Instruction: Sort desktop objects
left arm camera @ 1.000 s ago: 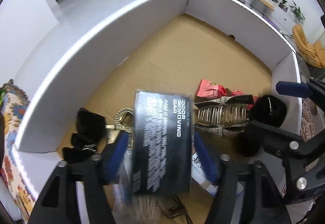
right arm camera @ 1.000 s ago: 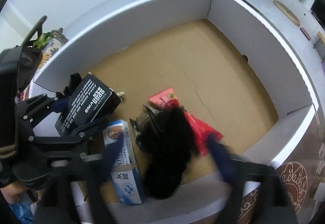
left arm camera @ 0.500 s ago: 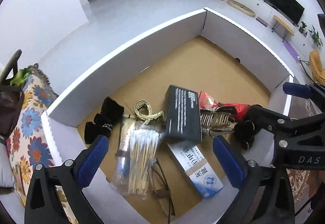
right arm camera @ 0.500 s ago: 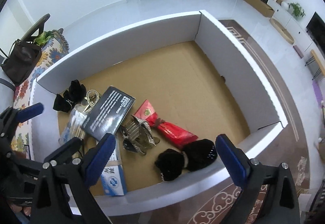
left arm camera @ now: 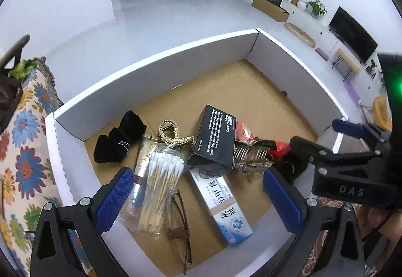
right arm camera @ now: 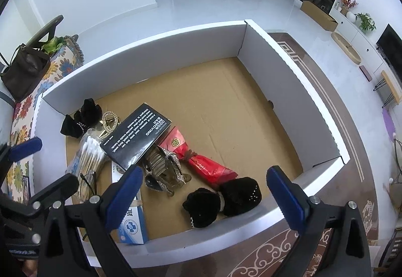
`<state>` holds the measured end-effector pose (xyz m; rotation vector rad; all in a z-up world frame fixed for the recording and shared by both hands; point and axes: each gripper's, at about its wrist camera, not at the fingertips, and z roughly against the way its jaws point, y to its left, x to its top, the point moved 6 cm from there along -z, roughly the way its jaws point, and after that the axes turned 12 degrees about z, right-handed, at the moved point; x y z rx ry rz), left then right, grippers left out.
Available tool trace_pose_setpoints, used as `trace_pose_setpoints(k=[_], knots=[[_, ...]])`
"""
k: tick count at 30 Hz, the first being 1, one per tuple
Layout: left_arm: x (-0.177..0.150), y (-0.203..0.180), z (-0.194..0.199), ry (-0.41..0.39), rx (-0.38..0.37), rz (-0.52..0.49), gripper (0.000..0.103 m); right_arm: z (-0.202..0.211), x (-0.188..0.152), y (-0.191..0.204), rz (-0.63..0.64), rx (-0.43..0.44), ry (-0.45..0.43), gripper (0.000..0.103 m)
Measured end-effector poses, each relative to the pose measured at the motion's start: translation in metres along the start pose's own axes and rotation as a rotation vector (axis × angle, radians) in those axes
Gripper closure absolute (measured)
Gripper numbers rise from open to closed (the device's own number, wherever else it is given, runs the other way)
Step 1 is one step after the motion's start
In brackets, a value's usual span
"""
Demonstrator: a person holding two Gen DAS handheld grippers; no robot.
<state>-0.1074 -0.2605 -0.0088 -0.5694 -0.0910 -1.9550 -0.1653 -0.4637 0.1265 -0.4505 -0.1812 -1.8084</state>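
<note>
Left wrist: ribbed blue fingers [left arm camera: 114, 199] above matte rectangular black box [left arm camera: 215, 140].

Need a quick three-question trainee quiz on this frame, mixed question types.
1. True or false: the black box lies flat on the cardboard floor.
2. What lies nearest the right gripper? A) black hair bow B) cotton swabs C) glasses
3. Does the left gripper hold anything?

Key: 1 false, it leans on other items. 2 A. 3 no, its fingers stand wide apart and empty.
</note>
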Motion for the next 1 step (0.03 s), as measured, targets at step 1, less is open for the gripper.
trace_pose_setpoints(k=[1], knots=[[-0.0008, 0.0005, -0.0018, 0.004, 0.027, 0.0, 0.0, -0.0002, 0.0003, -0.0005, 0.001, 0.002, -0.001, 0.004]])
